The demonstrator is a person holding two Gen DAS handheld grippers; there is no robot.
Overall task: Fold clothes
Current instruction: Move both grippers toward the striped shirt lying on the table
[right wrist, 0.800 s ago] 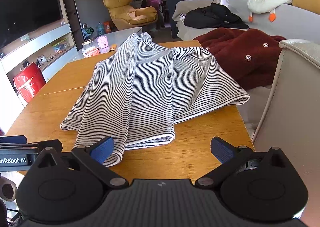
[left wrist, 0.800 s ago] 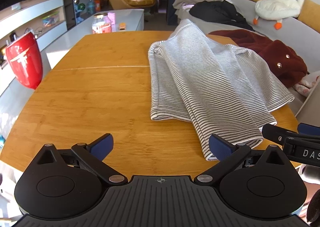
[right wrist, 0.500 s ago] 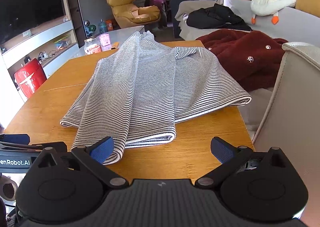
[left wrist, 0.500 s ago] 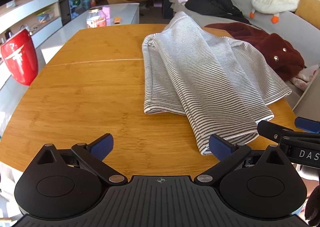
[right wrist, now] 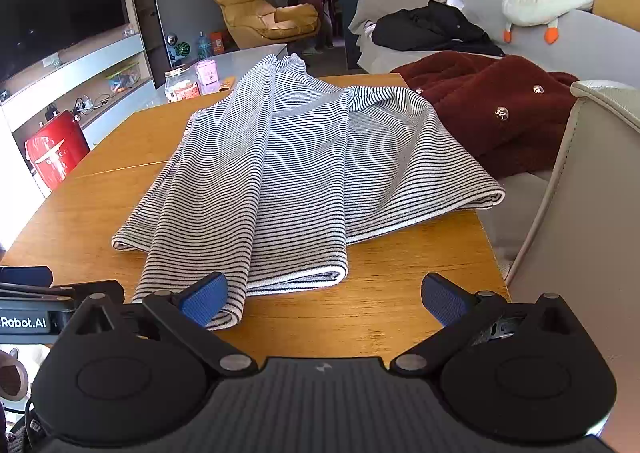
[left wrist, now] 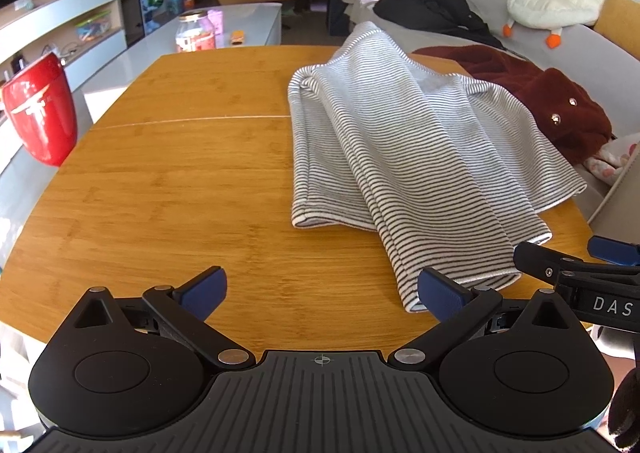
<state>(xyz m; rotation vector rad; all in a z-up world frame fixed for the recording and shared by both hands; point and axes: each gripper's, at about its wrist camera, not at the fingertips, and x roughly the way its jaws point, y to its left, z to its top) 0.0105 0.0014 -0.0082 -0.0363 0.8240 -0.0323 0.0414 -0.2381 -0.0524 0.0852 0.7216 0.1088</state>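
A grey-and-white striped garment (left wrist: 404, 157) lies loosely folded on the right half of the wooden table (left wrist: 180, 181), its far end hanging over the back edge. It also shows in the right wrist view (right wrist: 288, 173). My left gripper (left wrist: 322, 291) is open and empty above the table's near edge, left of the garment's near hem. My right gripper (right wrist: 324, 299) is open and empty just short of the garment's near hem; its left fingertip (right wrist: 204, 299) overlaps the hem in the view.
A dark red fleece coat (right wrist: 500, 109) lies on the grey sofa beside the table's right edge. A pale chair back (right wrist: 580, 213) stands close on the right. A red can (left wrist: 42, 109) stands left of the table. A low white table with a jar (left wrist: 196, 33) lies beyond.
Both grippers have drifted slightly, so the garment sits a little lower and closer in the views. The garment has not moved and both jaws stay open.
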